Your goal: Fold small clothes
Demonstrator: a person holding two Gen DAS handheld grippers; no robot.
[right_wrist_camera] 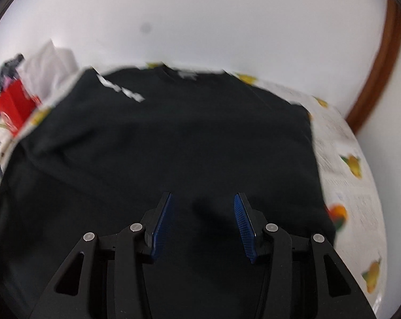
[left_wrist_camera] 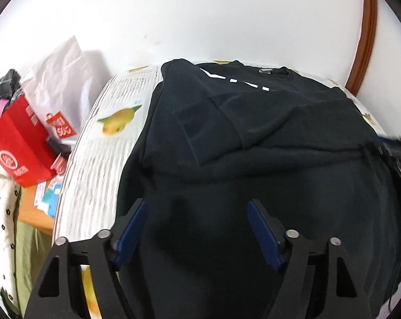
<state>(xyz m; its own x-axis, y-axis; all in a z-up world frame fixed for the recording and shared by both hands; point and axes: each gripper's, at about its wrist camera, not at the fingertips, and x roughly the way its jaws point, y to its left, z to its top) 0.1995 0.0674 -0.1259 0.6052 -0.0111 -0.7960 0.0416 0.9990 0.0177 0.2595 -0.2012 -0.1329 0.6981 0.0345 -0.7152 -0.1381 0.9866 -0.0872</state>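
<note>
A black T-shirt [left_wrist_camera: 253, 138] with white marks near the collar lies spread on a table covered by a fruit-print cloth [left_wrist_camera: 99, 138]. One sleeve is folded inward across its chest. My left gripper [left_wrist_camera: 197, 207] is open and empty just above the shirt's lower left part. In the right wrist view the same shirt [right_wrist_camera: 174, 138] fills the middle, blurred. My right gripper [right_wrist_camera: 201, 199] is open and empty above the shirt's lower middle. The right gripper's dark tip shows at the right edge of the left wrist view [left_wrist_camera: 397, 146].
A red box [left_wrist_camera: 19, 146] and a white plastic bag [left_wrist_camera: 59, 90] sit left of the table beside a pile of clothes. A white wall [left_wrist_camera: 200, 21] stands behind the table. A brown curved frame [right_wrist_camera: 381, 74] runs up at the right.
</note>
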